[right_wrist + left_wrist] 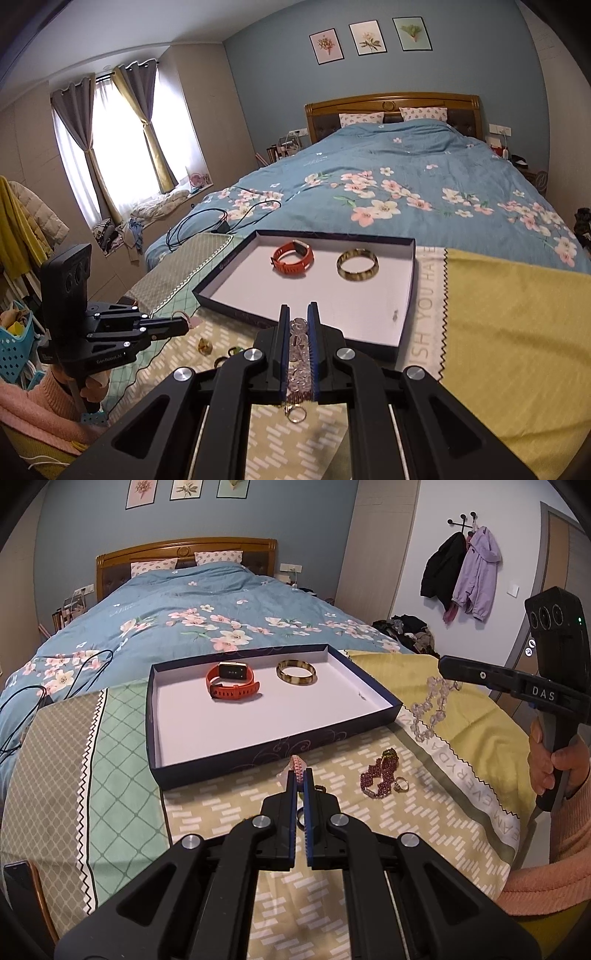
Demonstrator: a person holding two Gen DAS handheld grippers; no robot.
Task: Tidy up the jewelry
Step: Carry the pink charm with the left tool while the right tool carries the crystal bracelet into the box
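Left wrist view: the left tool (302,775) is clamped on a pink braided bracelet (298,768) just off the near wall of the box lid (192,771) lying at the bed's foot. Inside it sit an orange watch (232,682) and a bangle (296,672).

Right wrist view: the right tool (298,314) grips a clear bead bracelet (298,350), over the lid's near edge.

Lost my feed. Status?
Left gripper shut on pink braided bracelet. Right gripper shut on clear bead bracelet. Tray holds watch, bangle. Path clear.
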